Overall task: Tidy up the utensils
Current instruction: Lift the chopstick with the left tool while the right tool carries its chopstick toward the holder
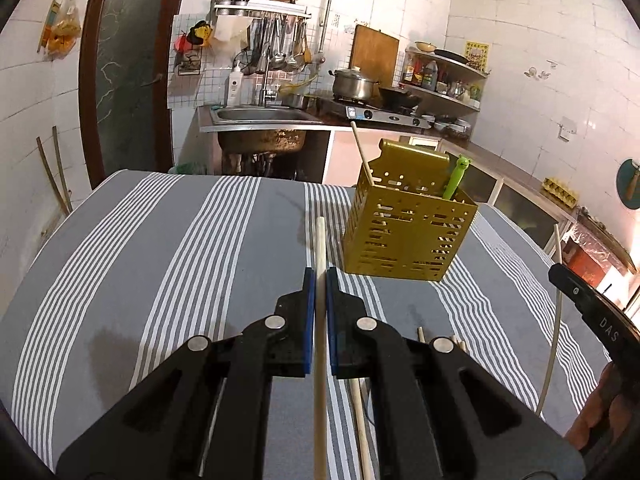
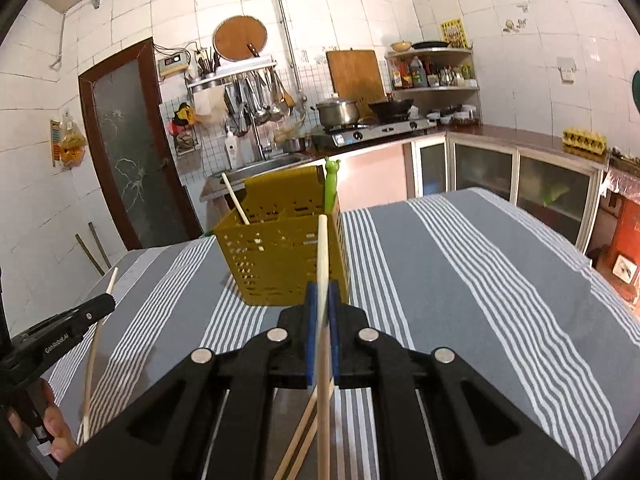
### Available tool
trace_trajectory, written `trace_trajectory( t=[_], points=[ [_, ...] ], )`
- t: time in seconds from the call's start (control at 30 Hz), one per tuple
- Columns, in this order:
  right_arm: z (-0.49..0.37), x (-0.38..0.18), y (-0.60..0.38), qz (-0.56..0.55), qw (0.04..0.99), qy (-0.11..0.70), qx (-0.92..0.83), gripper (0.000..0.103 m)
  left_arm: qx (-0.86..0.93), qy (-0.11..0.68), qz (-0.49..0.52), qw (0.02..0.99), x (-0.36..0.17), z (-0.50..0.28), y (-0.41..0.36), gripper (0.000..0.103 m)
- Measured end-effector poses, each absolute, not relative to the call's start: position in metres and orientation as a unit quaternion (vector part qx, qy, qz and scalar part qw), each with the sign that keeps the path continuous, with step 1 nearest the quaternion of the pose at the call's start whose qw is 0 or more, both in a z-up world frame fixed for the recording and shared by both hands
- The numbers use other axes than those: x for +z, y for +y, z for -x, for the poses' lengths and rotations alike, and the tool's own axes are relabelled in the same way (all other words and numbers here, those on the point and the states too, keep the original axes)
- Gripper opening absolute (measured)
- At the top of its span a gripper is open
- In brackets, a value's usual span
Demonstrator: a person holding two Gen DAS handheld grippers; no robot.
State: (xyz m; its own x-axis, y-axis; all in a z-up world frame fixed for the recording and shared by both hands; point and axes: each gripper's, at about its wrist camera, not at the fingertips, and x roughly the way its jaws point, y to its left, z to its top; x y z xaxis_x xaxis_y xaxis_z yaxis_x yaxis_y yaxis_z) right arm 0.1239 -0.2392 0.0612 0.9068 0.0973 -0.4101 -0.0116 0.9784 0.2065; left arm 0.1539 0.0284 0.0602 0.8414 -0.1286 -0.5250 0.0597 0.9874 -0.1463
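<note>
Two grippers are in play, each with its fingers closed on one pale wooden chopstick. The left gripper (image 1: 320,280) clamps its chopstick (image 1: 320,248) between blue pads, the stick running straight ahead above the cloth. The right gripper (image 2: 322,294) holds its own chopstick (image 2: 323,248) the same way, the tip pointing at the holder.

One yellow perforated utensil holder (image 1: 404,236) stands upright on the desk, just ahead of both grippers. In it lean one chopstick (image 1: 362,152) at the left side and one green frog-headed utensil (image 1: 456,178) at the right. At least two more loose chopsticks (image 2: 304,432) lie on the cloth under the right gripper; an exact count is hidden by the gripper body.

The desk is covered by a grey cloth with white stripes (image 1: 180,240). Behind it is a white-tiled kitchen with a steel sink (image 1: 260,114), hanging ladles (image 1: 280,46), a gas stove (image 1: 380,112) carrying a steel pot (image 1: 352,82), and a corner shelf of bottles (image 1: 440,76).
</note>
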Motion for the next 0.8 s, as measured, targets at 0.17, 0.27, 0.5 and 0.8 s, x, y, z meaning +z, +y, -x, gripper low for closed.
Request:
trace_trajectory(
  t=[0.17,0.27,0.5,0.8],
  points=[
    [-0.124,0.065,-0.239,-0.098,0.973,0.205,0.034,0.006,-0.053,0.274,0.067,0.958,0.063,-0.154,0.029,0.004],
    [-0.124,0.066,-0.239,-0.097,0.974,0.202,0.033,0.006,-0.055,0.269,0.066,0.959,0.065,-0.155,0.029,0.004],
    [-0.127,0.066,-0.239,-0.097,0.974,0.201,0.032,0.006,-0.062,0.249,0.063,0.964,0.07,-0.154,0.026,0.004],
    [-0.126,0.071,-0.231,-0.079,0.98,0.18,0.03,0.006,-0.056,0.234,0.059,0.969,0.076,-0.164,0.023,0.004]
  ],
)
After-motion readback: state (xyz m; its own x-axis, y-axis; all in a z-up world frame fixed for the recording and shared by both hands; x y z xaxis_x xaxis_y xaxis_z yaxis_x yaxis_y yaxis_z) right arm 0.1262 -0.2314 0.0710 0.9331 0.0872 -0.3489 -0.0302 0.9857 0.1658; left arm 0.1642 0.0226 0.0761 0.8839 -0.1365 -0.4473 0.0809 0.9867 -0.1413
